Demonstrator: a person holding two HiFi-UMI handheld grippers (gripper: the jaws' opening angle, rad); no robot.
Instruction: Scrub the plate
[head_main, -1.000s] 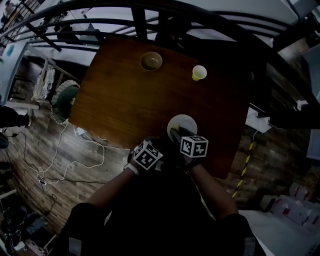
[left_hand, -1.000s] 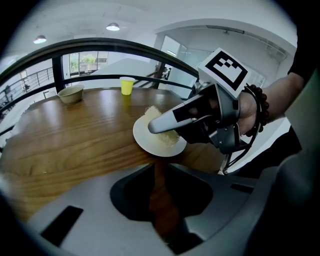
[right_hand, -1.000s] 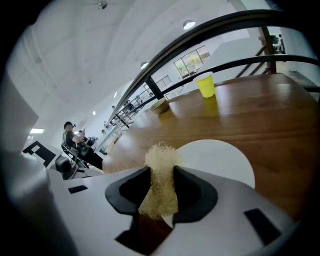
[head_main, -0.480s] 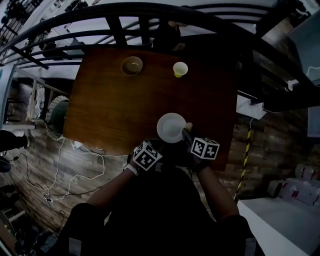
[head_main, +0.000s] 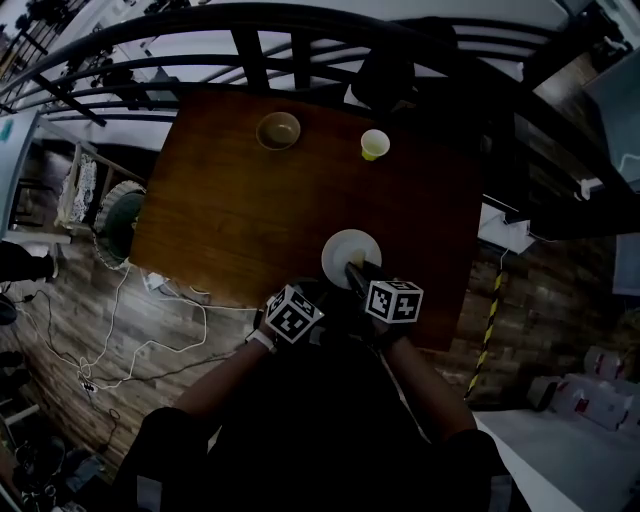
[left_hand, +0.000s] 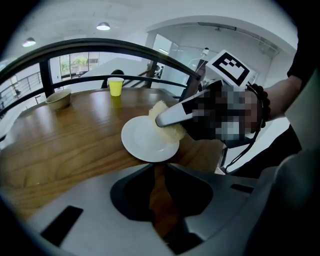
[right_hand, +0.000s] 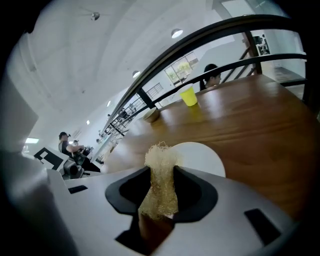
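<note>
Dark wood worktop (head_main: 240, 200), white plate (head_main: 345, 248) near front edge. Right gripper (right_hand: 159, 197) jaws pinching pale scrub pad (right_hand: 161, 162), pad on plate's rim. Left gripper (left_hand: 159, 200) jaws pressed together, empty, near plate.

The head camera looks steeply down on the tabletop (head_main: 250, 200) from well above the left tool (left_hand: 155, 167) and right tool (right_hand: 161, 172). Each tool camera sits low and close behind its own jaws, looking across the tabletop. The left one faces the right tool, and all views share the plate (head_main: 340, 248) just ahead, with the scrubber (right_hand: 159, 154) on it.
</note>
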